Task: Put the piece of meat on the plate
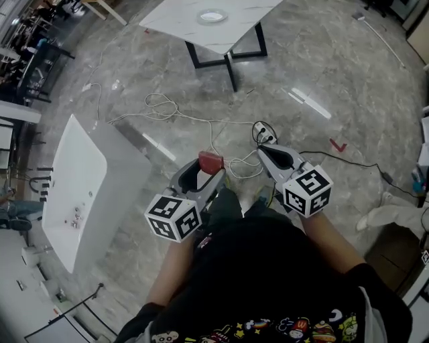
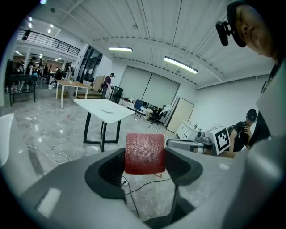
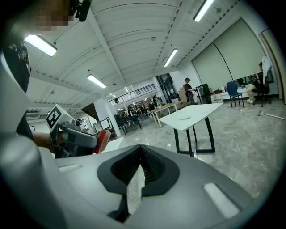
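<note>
The piece of meat (image 1: pixel 210 162) is a red block clamped between the jaws of my left gripper (image 1: pixel 206 171), which I hold in the air over the floor. In the left gripper view the meat (image 2: pixel 144 150) fills the gap of the left gripper (image 2: pixel 144 164), with a pad pressed on each side. My right gripper (image 1: pixel 263 150) hangs beside it on the right, shut and empty; its jaws meet in the right gripper view (image 3: pixel 136 152). The plate (image 1: pixel 212 16) lies on a white table (image 1: pixel 234 30) far ahead, also visible from both grippers (image 2: pixel 108 110) (image 3: pixel 183 117).
A white tub-like unit (image 1: pixel 77 181) stands at the left. Cables (image 1: pixel 194 120) and a power strip (image 1: pixel 265 136) lie on the marble floor between me and the table. A red mark (image 1: pixel 338 145) is on the floor at the right. People stand and sit in the background.
</note>
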`<state>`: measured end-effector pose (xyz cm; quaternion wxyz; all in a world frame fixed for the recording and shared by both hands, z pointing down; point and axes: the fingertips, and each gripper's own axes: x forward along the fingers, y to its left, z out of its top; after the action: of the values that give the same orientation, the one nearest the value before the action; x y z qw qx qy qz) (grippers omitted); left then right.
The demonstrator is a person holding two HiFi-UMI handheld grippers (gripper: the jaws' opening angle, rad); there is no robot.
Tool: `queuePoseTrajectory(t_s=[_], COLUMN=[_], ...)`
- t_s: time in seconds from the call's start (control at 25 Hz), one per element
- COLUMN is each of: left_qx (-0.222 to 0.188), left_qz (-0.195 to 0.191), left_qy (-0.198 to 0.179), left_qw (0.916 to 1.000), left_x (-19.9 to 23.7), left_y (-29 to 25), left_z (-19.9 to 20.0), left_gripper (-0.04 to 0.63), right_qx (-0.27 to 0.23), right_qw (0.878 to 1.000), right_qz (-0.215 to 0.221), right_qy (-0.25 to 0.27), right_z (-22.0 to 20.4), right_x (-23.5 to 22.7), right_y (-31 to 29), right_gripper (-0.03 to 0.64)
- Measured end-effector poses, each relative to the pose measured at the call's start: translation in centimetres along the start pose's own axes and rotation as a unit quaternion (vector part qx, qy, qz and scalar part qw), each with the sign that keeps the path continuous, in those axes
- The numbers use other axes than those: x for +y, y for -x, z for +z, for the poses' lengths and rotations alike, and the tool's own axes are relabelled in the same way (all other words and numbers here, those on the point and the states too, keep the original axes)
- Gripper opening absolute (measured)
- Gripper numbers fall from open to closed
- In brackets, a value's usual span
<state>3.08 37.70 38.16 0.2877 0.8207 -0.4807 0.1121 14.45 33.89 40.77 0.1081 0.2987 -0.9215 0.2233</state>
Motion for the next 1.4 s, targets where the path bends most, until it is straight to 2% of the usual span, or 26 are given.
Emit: queuePoseTrajectory(t_s=[0.2,0.48,1.0,1.24,1.4], left_qx=[-0.004,-0.007,0.0,0.006,0.003], left_qz=[0.002,-0.024,-0.072,-0.098,-0.108], left_qy=[0.009,0.006,0.003,-0.009,-0.01], left_qw=[1.0,0.9997,0.9974,0.9951,0.9941], left_x=[2.9,7.6,22.4,26.4,27.2], left_y=[-0.8,-3.0,-2.8,-2.8,-3.2], left_z=[0.6,3.7,11.6,13.7,14.3], left_gripper=[0.388,0.388,0.388,0.388,0.388], right_qx=[0.001,0.011,0.014,0.007,0.01], right_qw=[1.0,0.999,0.997,0.993,0.992], right_qz=[-0.008,-0.031,-0.079,-0.11,-0.121], right_qy=[0.0,-0.004,-0.019,-0.031,-0.028], right_z=[0.9,2.8,9.4,10.8,11.3], right_x=[-0.7,-1.6,-0.3,-0.3,-0.7], right_y=[-2.2,-6.3,-21.5,-24.8,-25.2], right_gripper=[0.025,0.025,0.025,0.025,0.025])
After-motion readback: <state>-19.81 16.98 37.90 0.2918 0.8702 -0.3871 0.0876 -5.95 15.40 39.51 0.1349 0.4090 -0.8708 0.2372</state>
